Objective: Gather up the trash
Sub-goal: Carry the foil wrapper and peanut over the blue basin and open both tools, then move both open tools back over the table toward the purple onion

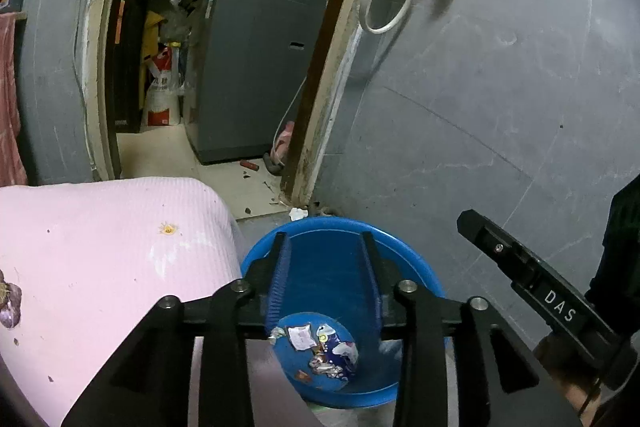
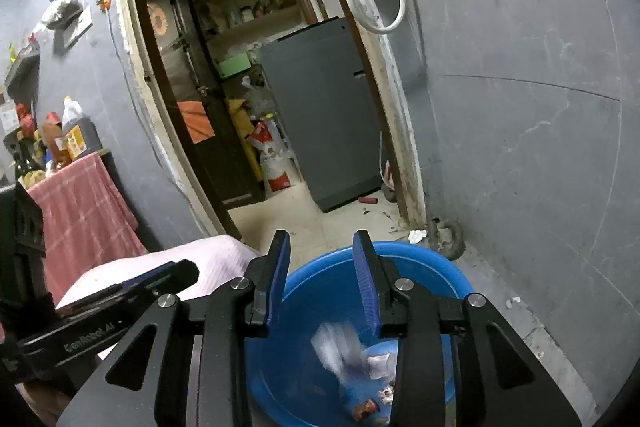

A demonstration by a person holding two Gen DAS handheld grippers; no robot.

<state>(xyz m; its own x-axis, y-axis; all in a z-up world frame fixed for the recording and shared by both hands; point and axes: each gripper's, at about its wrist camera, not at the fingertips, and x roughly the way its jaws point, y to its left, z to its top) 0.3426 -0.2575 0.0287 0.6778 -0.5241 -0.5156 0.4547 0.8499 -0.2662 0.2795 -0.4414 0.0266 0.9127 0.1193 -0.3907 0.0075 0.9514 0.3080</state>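
A blue plastic basin (image 1: pixel 320 223) stands on the floor below both grippers. Torn wrappers and paper scraps (image 1: pixel 316 351) lie on its bottom. My left gripper (image 1: pixel 324 239) hangs over the basin, open, with nothing between its blue pads. My right gripper (image 2: pixel 321 239) is also above the basin (image 2: pixel 440 261), open, and no pad touches anything. Below it a blurred white scrap (image 2: pixel 336 347) is in mid-air inside the basin, over more scraps (image 2: pixel 376 367). The right gripper's black body (image 1: pixel 520 267) shows at the right of the left wrist view.
A pink cloth-covered surface (image 1: pixel 100 259) lies to the left of the basin. Behind is a doorway with a grey appliance (image 1: pixel 256 67) and bags. A white crumpled bit (image 2: pixel 416 235) lies on the floor by the door frame. A grey wall (image 1: pixel 500 87) runs along the right.
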